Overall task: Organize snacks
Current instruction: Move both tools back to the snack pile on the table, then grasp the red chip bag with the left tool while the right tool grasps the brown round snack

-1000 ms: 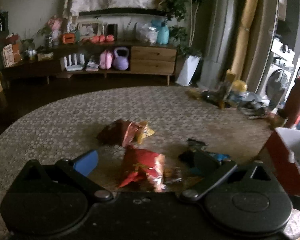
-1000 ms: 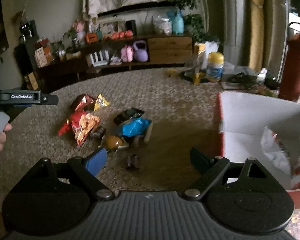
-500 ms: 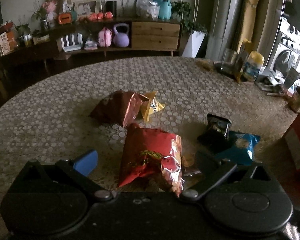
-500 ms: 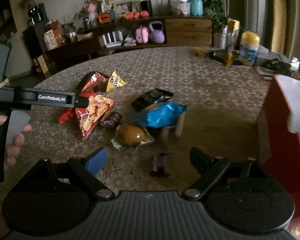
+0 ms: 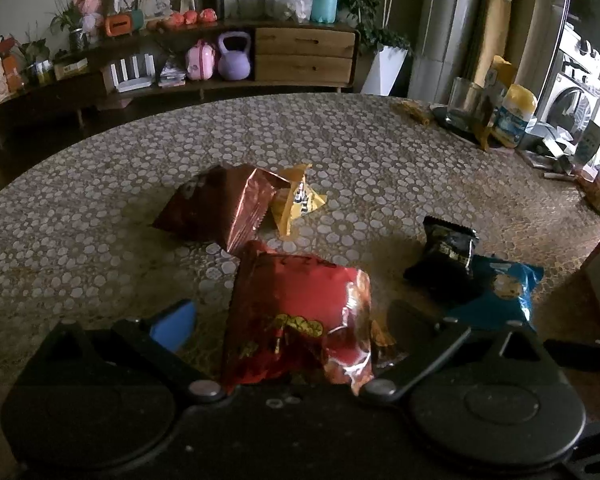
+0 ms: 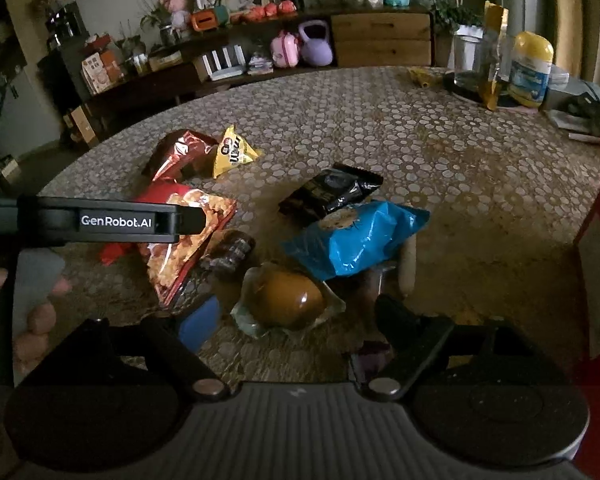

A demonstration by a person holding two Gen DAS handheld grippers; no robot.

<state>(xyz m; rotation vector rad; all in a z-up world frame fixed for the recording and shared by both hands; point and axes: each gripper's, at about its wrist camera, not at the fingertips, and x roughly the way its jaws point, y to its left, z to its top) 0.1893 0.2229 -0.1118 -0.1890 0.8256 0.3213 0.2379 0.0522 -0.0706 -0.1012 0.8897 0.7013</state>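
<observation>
Grippers have closed in: left gripper (image 5: 292, 320), spread wide, straddles crinkly red foil snack bag (image 5: 300, 320); right gripper (image 6: 296, 320), also spread, frames wrapped brown bun (image 6: 288, 300).

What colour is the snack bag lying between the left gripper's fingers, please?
Red bag, with yellow print; left wrist view shows it best.

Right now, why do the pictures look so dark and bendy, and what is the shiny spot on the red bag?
Left wrist view: dim room light; the crinkly red foil snack bag throws back a white glare patch, and the fisheye lens curves the pebble-patterned table edge. Right wrist view: equally dim, sharp at the glossy blue snack bag, black in the corners.
</observation>
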